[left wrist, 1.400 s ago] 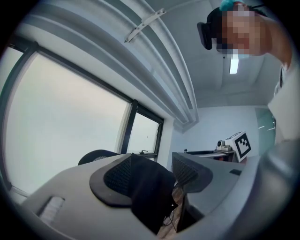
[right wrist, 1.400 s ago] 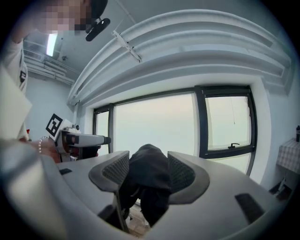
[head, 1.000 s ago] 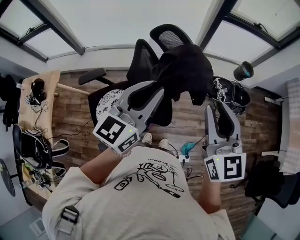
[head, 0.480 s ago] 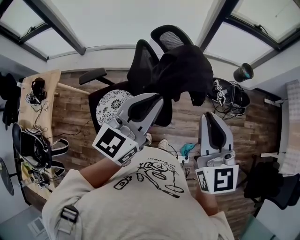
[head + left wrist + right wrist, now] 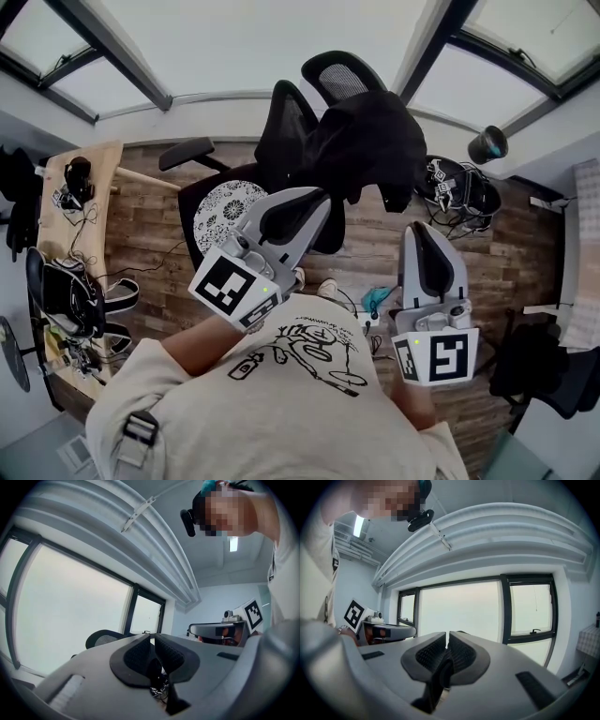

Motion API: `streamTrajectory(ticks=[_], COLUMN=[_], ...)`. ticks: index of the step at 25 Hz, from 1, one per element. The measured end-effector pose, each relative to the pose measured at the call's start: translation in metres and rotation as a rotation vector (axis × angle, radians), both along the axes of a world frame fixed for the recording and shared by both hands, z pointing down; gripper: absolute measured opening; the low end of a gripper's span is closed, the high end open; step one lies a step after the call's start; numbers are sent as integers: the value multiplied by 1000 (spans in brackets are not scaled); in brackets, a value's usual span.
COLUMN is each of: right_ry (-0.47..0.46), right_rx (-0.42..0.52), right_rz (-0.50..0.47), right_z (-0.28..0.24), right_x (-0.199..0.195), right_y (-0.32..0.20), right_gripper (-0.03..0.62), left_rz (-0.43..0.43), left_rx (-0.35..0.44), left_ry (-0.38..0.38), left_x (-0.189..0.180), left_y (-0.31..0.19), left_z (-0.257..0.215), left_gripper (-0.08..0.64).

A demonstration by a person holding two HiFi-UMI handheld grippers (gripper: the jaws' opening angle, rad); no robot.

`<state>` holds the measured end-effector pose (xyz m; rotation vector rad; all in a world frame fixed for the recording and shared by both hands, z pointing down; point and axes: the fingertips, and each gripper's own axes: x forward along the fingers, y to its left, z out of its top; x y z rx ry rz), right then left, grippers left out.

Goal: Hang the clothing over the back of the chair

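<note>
Head view shows the office chair [image 5: 284, 127] at twelve o'clock with the black garment [image 5: 370, 141] draped over its back, while left gripper [image 5: 312, 201] and right gripper [image 5: 424, 231] have drawn back, jaws closed on nothing (hanging looks finished).

A black garment [image 5: 367, 141] is draped in a bunched heap over the backrest of a black mesh office chair [image 5: 281, 150], which is stood on the wooden floor at the far side.

An office: mesh-backed swivel chair [image 5: 309, 112], wooden desk [image 5: 70, 216] strewn with cables, wide windows [image 5: 461, 611], plank floor [image 5: 150, 253].
</note>
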<state>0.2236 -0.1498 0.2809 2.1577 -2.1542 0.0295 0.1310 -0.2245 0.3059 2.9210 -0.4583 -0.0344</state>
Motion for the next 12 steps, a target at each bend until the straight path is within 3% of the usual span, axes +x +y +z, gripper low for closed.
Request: streamTrajectory(ticks=[12], right_ry=[0], right_rx=[2], right_rz=[7], right_z=[1], right_x=[6], right_y=[-1], right_gripper=[18], left_rz=[1], left_rx=[-12], left_ry=[-10], left_x=[5], left_y=[-2], left_z=[6], left_gripper=[28])
